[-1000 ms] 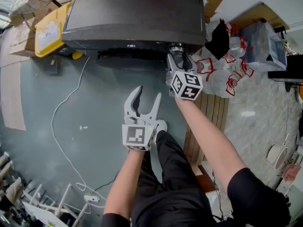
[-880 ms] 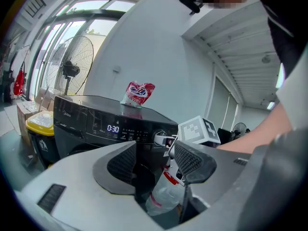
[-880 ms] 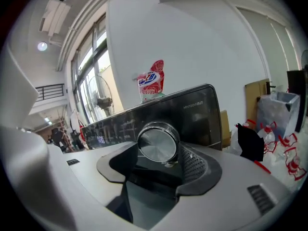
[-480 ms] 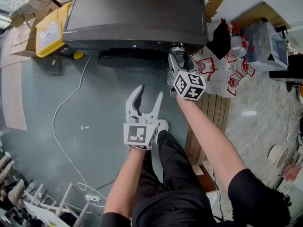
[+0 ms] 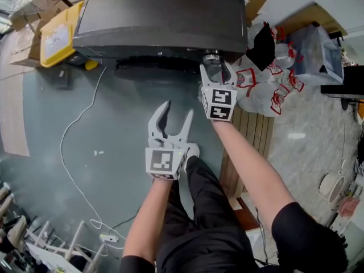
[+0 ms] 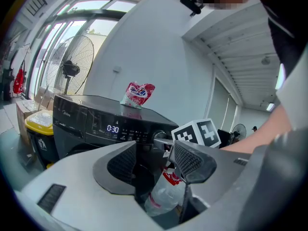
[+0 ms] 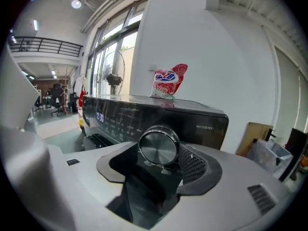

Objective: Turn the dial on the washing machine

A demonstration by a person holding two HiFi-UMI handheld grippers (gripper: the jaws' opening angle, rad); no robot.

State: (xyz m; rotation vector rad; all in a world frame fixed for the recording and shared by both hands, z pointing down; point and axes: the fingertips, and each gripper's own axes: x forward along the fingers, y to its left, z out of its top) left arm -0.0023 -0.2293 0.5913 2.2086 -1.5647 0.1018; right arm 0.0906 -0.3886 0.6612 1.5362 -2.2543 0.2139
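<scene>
The dark washing machine [image 5: 165, 16] stands ahead of me, its display [image 6: 112, 128] reading 0:30. Its round metal dial [image 7: 159, 147] is at the panel's right end, also seen in the head view [image 5: 211, 56]. My right gripper [image 5: 215, 70] reaches up to the dial and is shut on it; in the right gripper view the dial fills the gap between the two pads of the right gripper [image 7: 159, 161]. Lower and left, my left gripper [image 5: 169, 118] hangs open over the floor, away from the machine. Nothing is between the jaws of the left gripper [image 6: 156, 162].
A red and white detergent bag [image 7: 168, 81] lies on top of the machine. A yellow bin [image 5: 57, 36] stands at its left, plastic bags with red print [image 5: 267, 90] at its right beside a wooden pallet [image 5: 250, 135]. A white cable [image 5: 74, 147] trails across the floor.
My right gripper has rolled about its own axis at the dial; its marker cube now faces me squarely instead of tilted. The left gripper has hardly moved.
</scene>
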